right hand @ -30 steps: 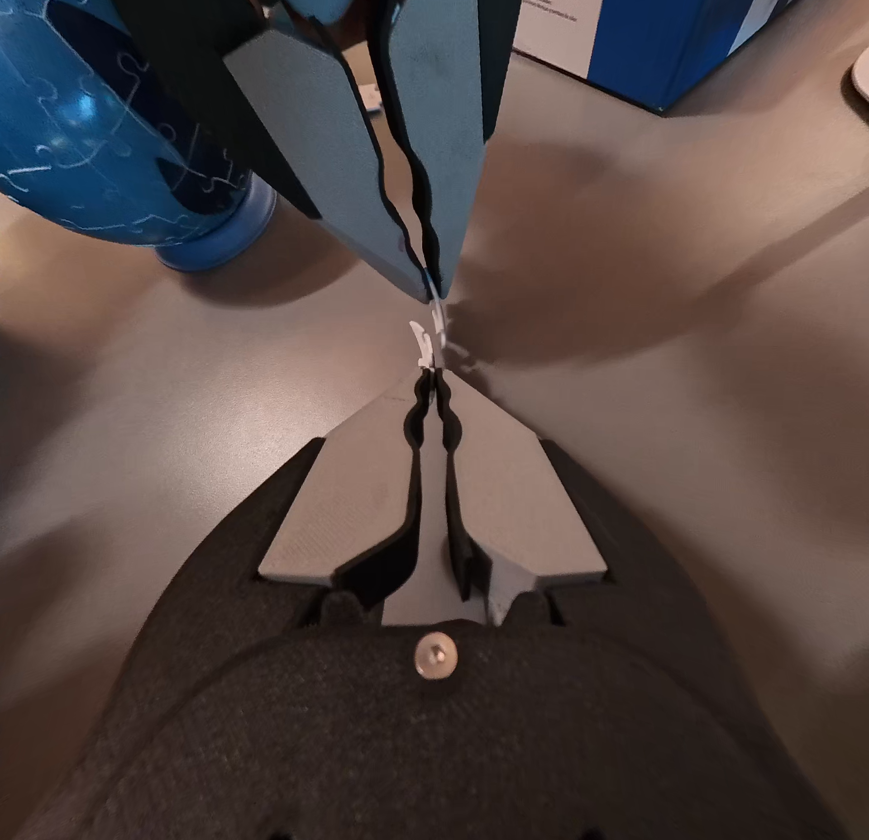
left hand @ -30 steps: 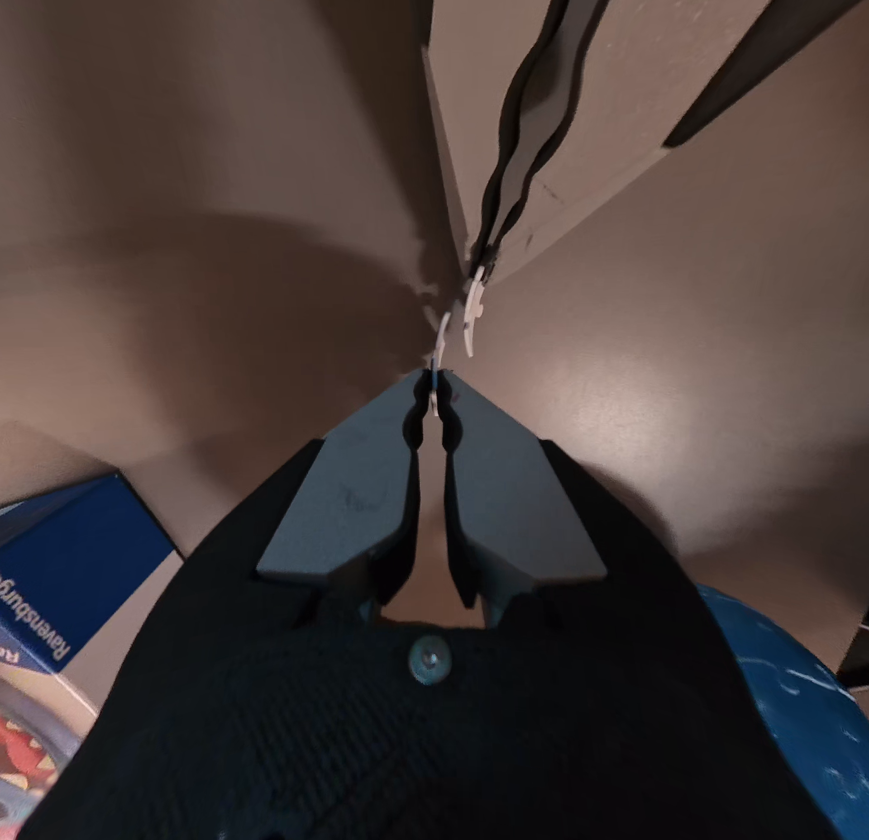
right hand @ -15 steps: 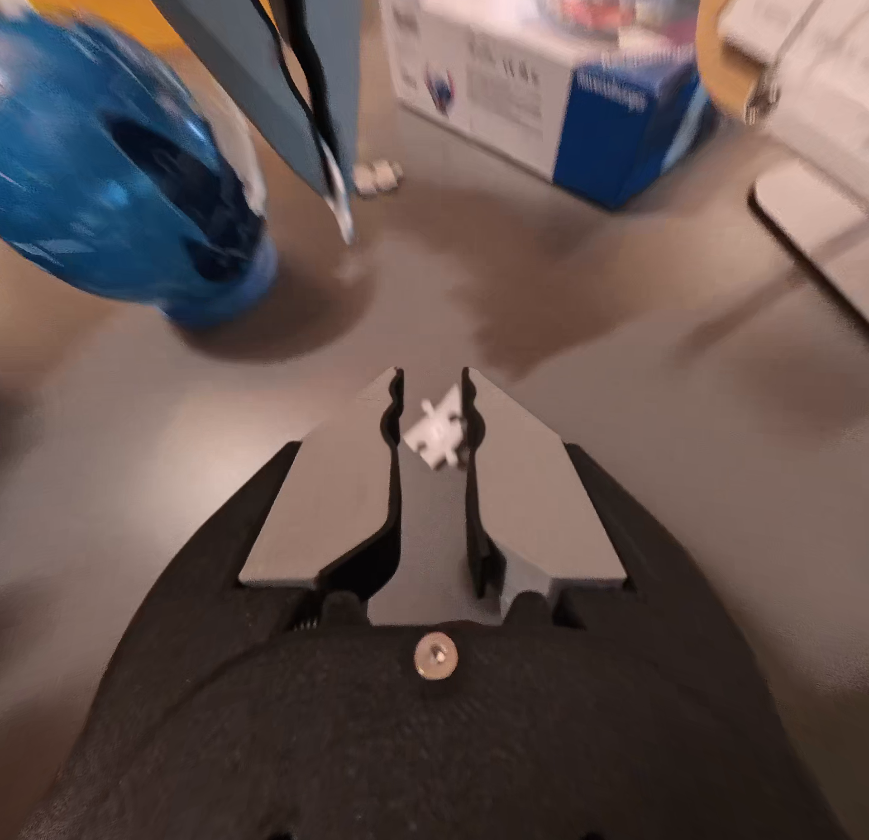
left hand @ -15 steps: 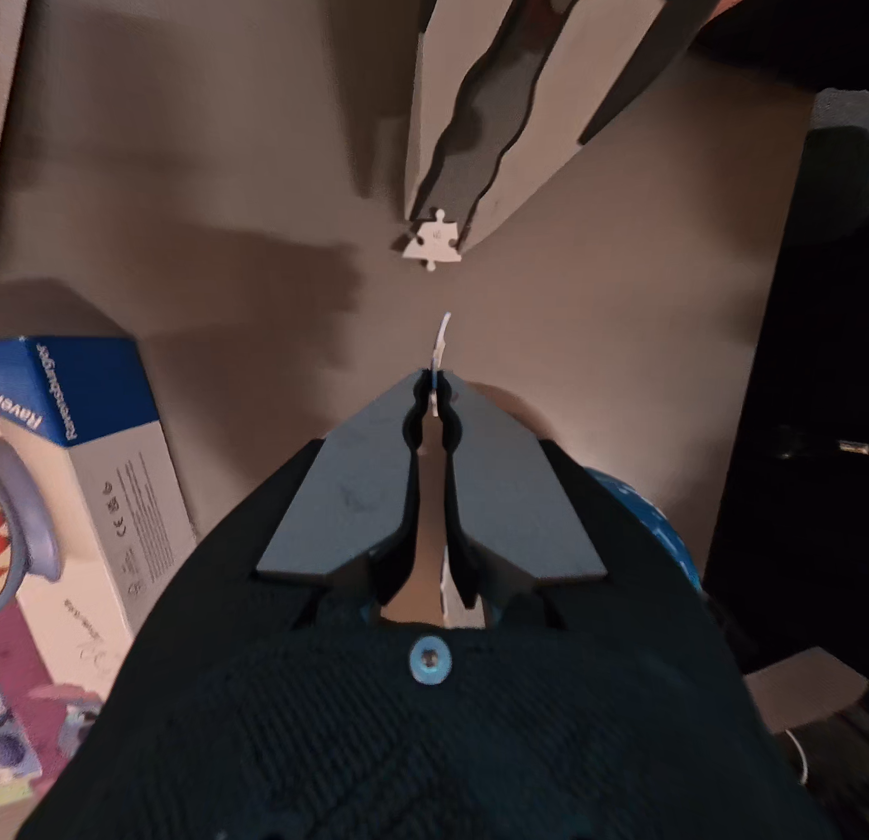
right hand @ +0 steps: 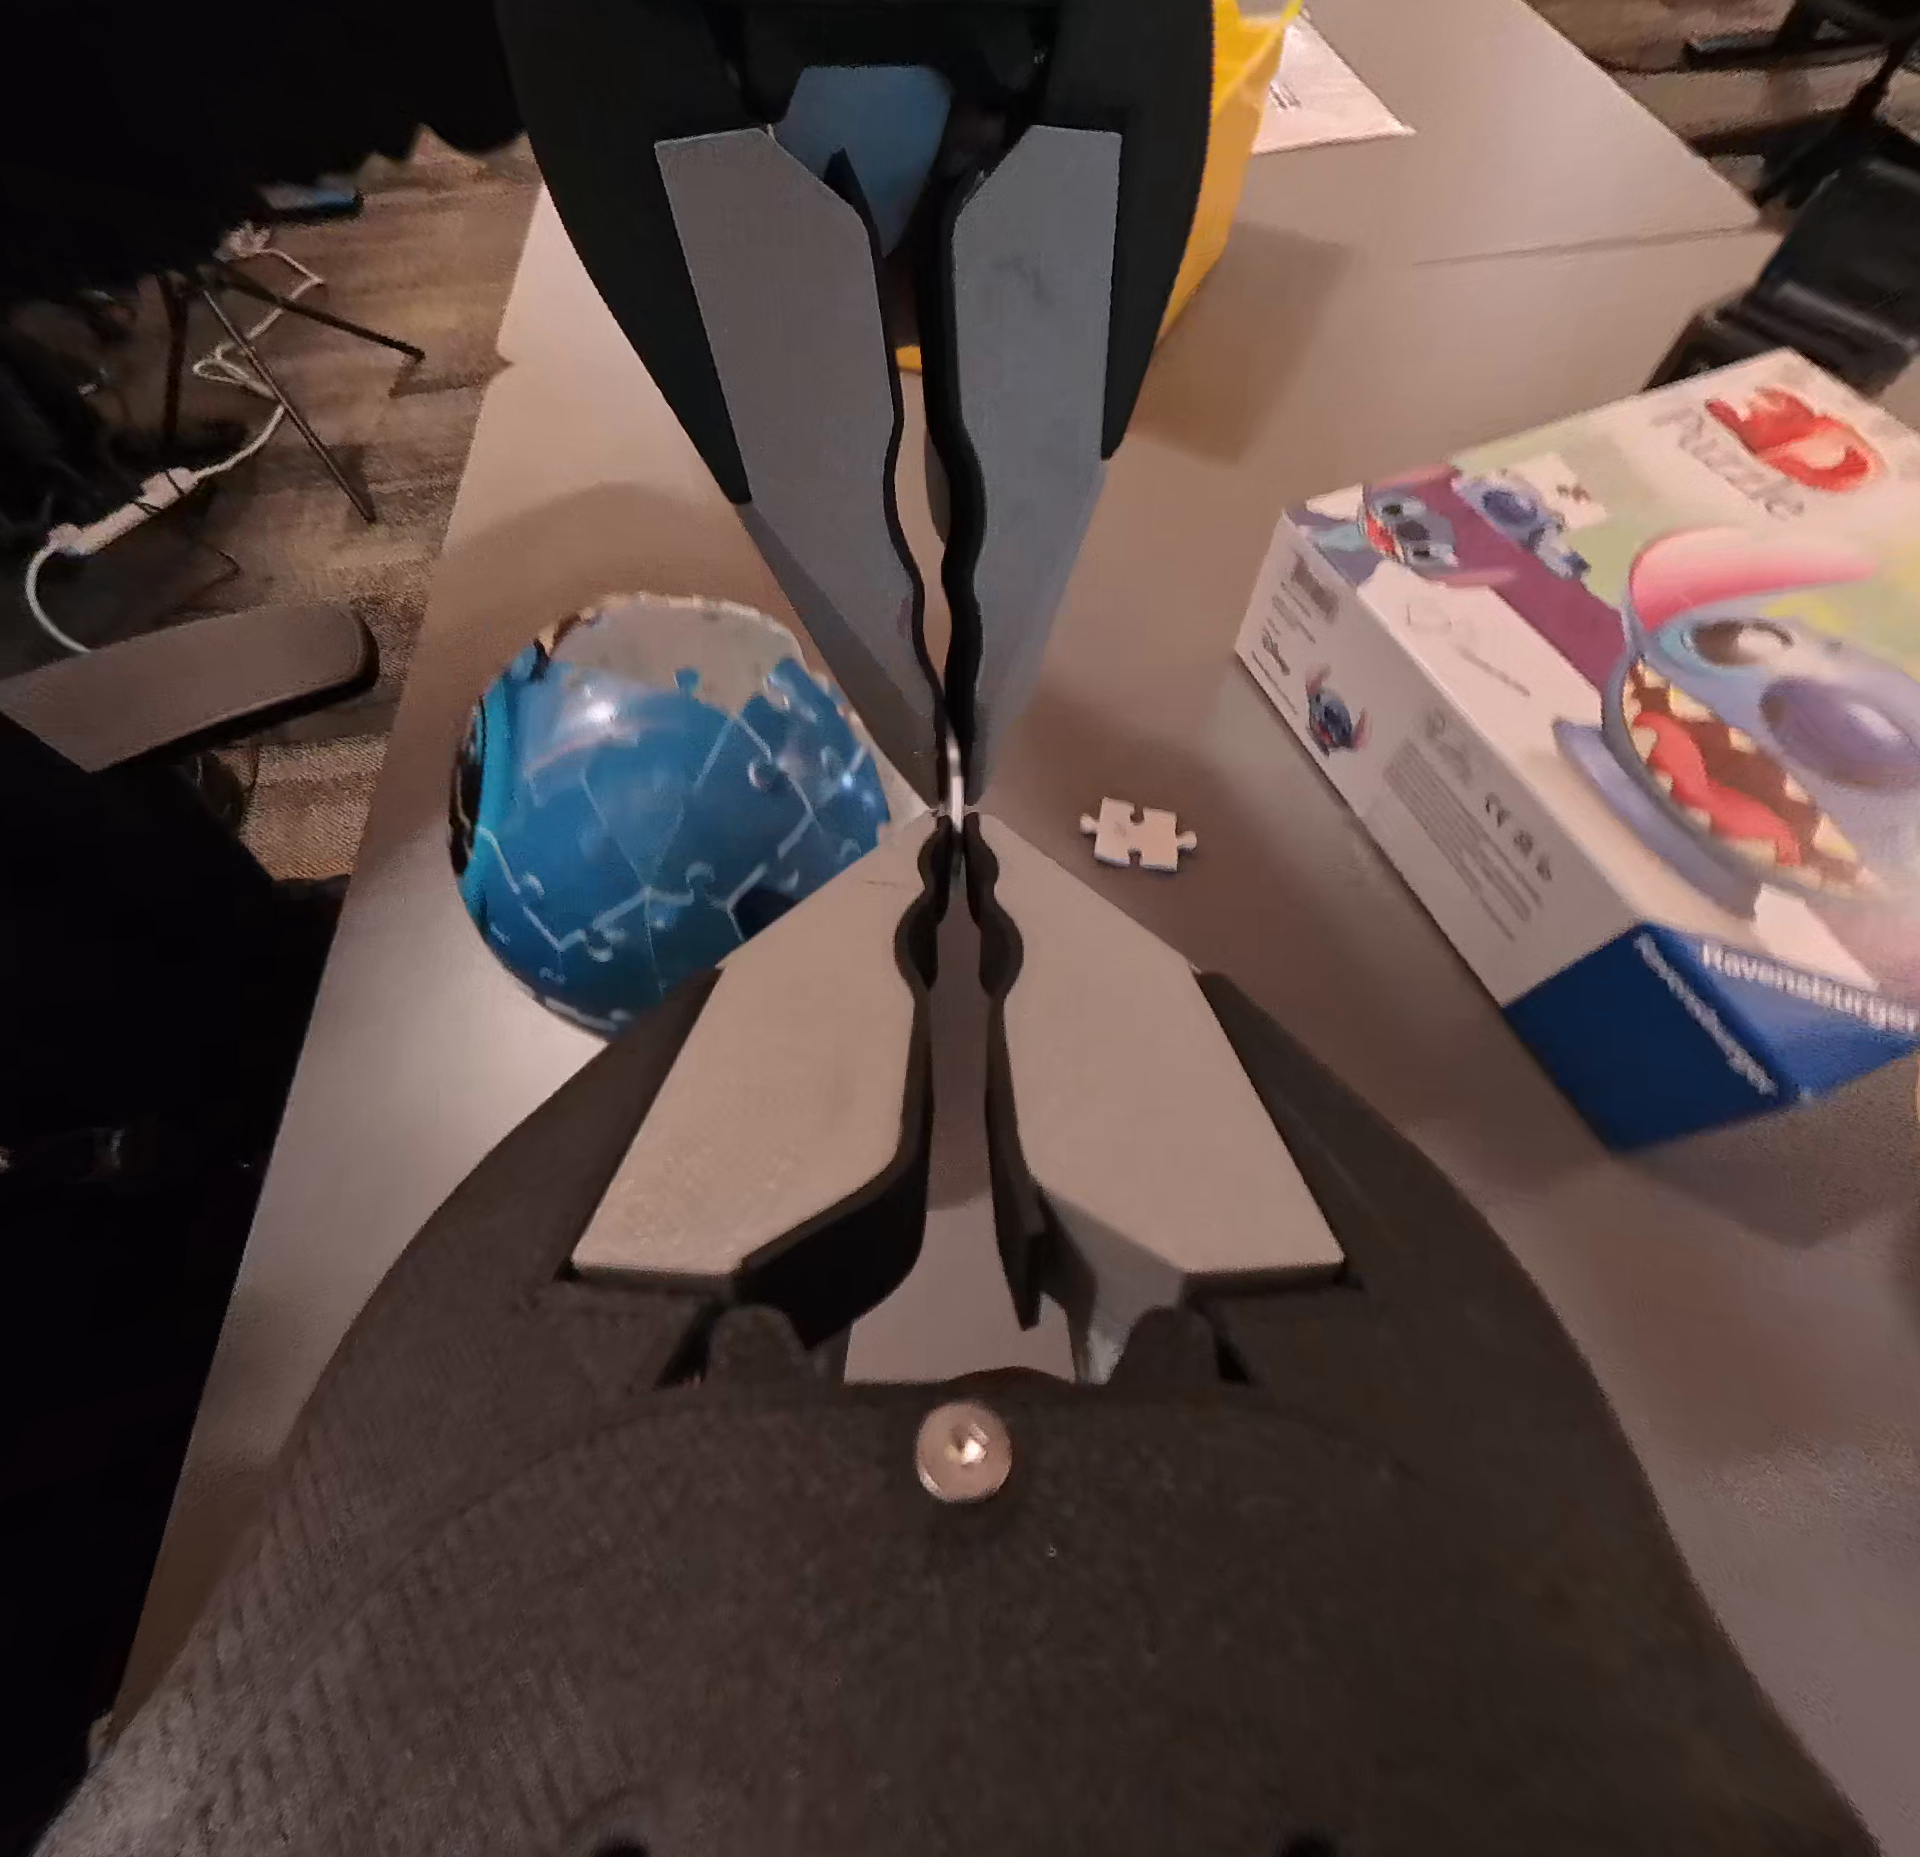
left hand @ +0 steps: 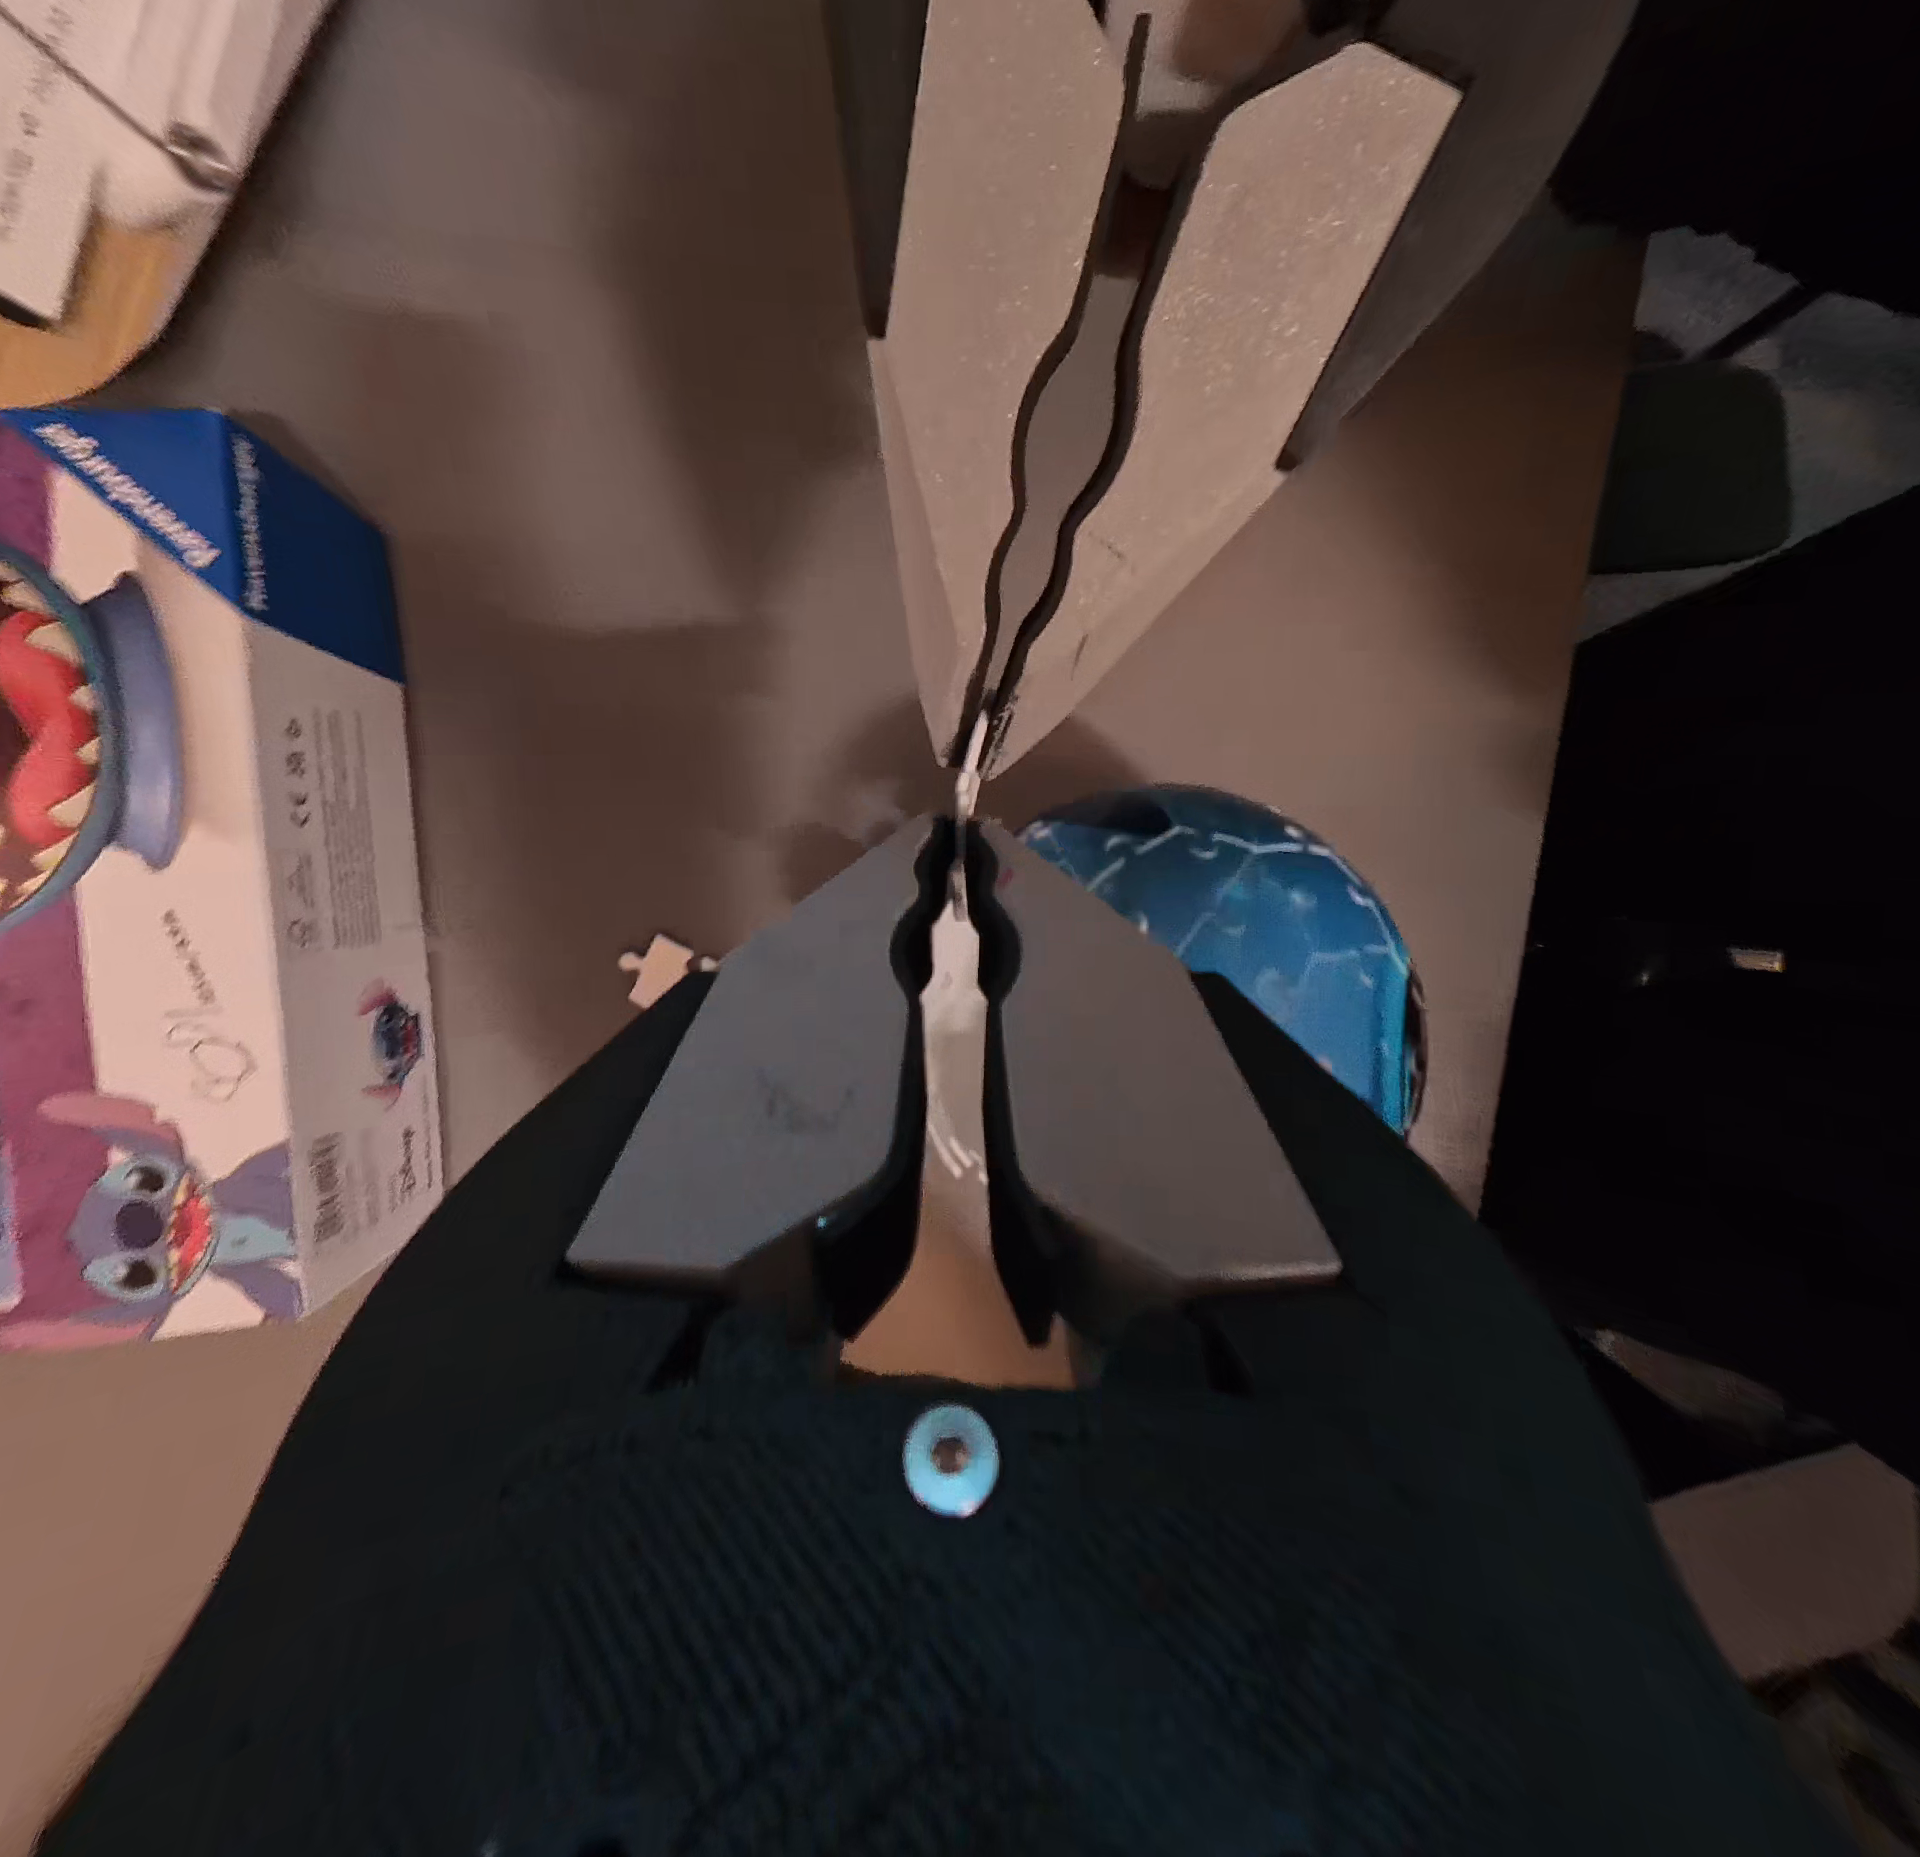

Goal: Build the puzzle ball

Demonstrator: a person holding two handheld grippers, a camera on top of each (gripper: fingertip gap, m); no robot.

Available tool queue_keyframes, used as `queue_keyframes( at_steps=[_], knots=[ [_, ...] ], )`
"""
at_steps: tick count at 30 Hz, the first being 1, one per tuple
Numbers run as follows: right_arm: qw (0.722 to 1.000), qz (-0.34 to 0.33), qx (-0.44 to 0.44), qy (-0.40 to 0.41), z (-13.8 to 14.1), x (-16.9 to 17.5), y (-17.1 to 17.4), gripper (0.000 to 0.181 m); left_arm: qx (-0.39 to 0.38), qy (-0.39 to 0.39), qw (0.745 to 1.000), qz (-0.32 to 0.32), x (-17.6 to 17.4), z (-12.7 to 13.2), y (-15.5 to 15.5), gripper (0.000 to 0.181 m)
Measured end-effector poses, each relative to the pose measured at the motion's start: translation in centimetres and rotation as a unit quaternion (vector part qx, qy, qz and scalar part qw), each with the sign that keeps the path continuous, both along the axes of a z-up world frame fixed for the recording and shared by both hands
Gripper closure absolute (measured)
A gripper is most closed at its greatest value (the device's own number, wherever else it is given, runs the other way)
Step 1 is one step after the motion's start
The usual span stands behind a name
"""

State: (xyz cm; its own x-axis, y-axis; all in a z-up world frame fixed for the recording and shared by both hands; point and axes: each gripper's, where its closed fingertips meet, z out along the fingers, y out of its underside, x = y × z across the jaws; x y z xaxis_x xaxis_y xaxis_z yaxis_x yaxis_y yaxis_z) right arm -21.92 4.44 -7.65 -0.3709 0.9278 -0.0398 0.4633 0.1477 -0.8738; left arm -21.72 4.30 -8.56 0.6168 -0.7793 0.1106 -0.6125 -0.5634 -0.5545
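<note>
My left gripper [left hand: 956, 836] is shut on a thin white puzzle piece [left hand: 951, 914] seen edge-on. My right gripper [right hand: 951, 833] is shut on another white puzzle piece [left hand: 971, 773], also edge-on. The two grippers meet tip to tip above the table, and their pieces touch. I cannot tell whether the pieces are joined. The part-built blue puzzle ball [right hand: 644, 820] stands on the table just beside the tips, with an open gap at its top; it also shows in the left wrist view [left hand: 1247, 934]. A loose white piece [right hand: 1138, 836] lies on the table near the ball.
The puzzle's box [right hand: 1610, 727] lies on the grey table [right hand: 1403, 1288] to the right in the right wrist view, and to the left in the left wrist view [left hand: 229, 872]. A yellow bag [right hand: 1226, 145] and a paper sheet [right hand: 1325, 93] lie farther back. The table's edge [right hand: 416, 872] runs just beyond the ball. Only a small space, under 4 cm, lies between the two pairs of fingers.
Half a second ago the grippers were apart and the right jaws stood open around its piece. Now the right gripper is shut and the tips are together again, higher above the table.
</note>
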Motion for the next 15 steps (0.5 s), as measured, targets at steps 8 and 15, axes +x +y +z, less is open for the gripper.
queue_keyframes(
  at_steps=[8, 15],
  knots=[
    [0.999, 0.039, -0.008, 0.012, 3.3, -4.2, -0.9, 0.181, 0.14, -0.101, 0.984, 0.044, -4.0, 4.0, -0.6, 0.181],
    [0.998, 0.062, -0.014, -0.023, 2.3, -5.2, -0.7, 0.181, 0.152, -0.146, 0.976, 0.044, -5.1, 3.5, -0.3, 0.181]
  ],
)
